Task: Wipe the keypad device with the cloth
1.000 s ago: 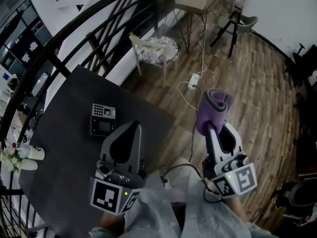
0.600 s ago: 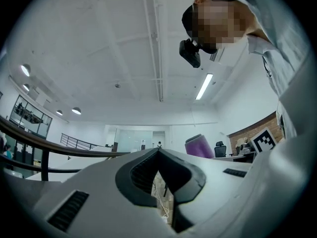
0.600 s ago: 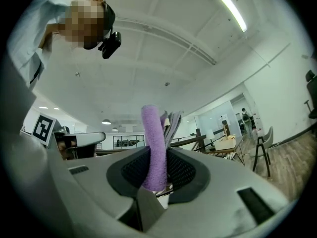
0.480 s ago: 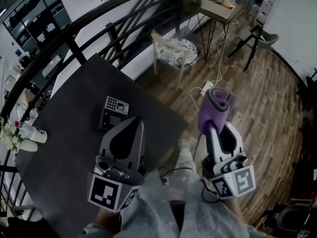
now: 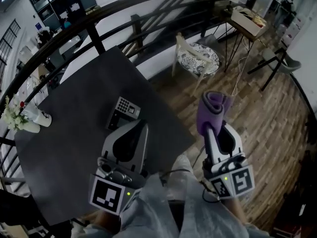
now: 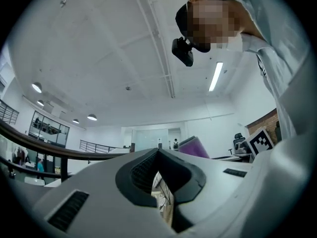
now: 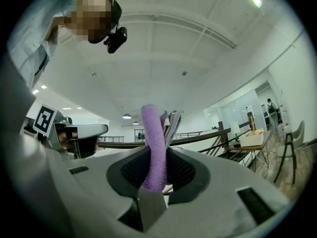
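The keypad device [image 5: 124,112], dark with a pale key block, lies on the dark table [image 5: 74,128] near its right edge. My left gripper [image 5: 140,125] hovers just in front of the device with its jaws shut and nothing between them; in its own view the left gripper [image 6: 158,155] points up at the ceiling. My right gripper [image 5: 217,129] is off the table over the wooden floor, shut on a folded purple cloth [image 5: 213,108]. In the right gripper view the cloth [image 7: 153,148] stands up between the jaws of the right gripper [image 7: 157,168].
A white vase with flowers [image 5: 24,119] stands at the table's left edge. A dark railing [image 5: 124,6] runs behind the table. Beyond it are a chair with a round patterned seat [image 5: 199,58], a small side table [image 5: 250,20] and a wooden floor [image 5: 277,118].
The head view has swung, so the table and keypad device now sit further right and lower, closer to the left gripper. Both grippers hold as before, the cloth still in the right one.
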